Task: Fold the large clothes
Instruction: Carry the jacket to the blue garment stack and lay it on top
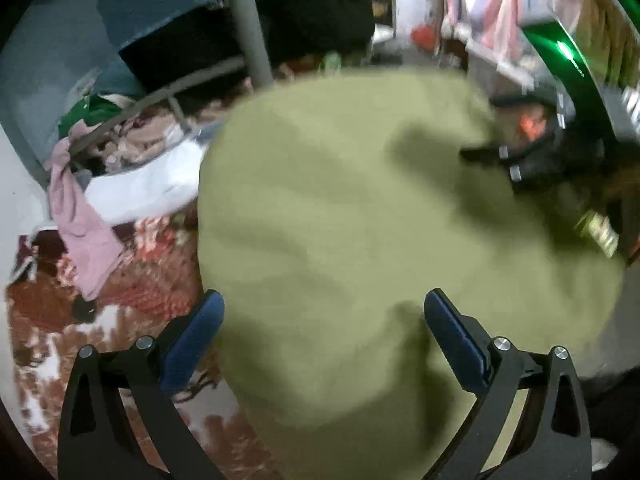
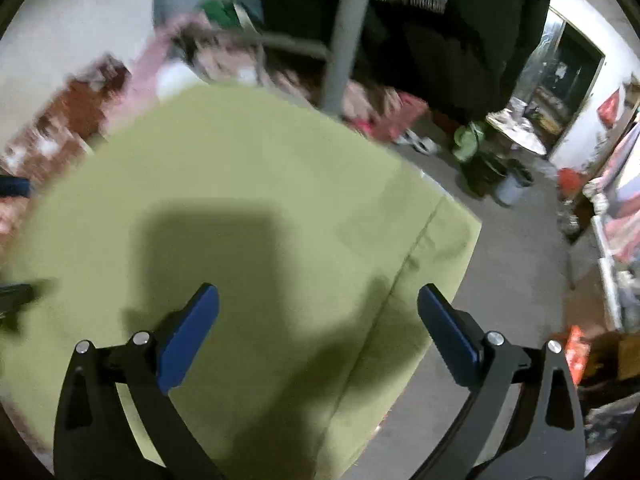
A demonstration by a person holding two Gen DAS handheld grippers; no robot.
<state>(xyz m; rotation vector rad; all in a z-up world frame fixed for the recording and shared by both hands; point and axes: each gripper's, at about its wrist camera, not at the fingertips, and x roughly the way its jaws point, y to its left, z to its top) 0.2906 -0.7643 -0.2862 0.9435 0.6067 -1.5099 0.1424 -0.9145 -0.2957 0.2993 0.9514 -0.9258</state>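
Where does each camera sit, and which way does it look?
Left wrist: sits on the left gripper, looks down along its open jaws at the olive-green cloth; the right gripper shows at the right, blurred.
Right wrist: sits on the right gripper, looks down along its open jaws at the same cloth; dark parts at the left edge are probably the other gripper.
Shared: the cloth, the grey pole, the pile of clothes behind.
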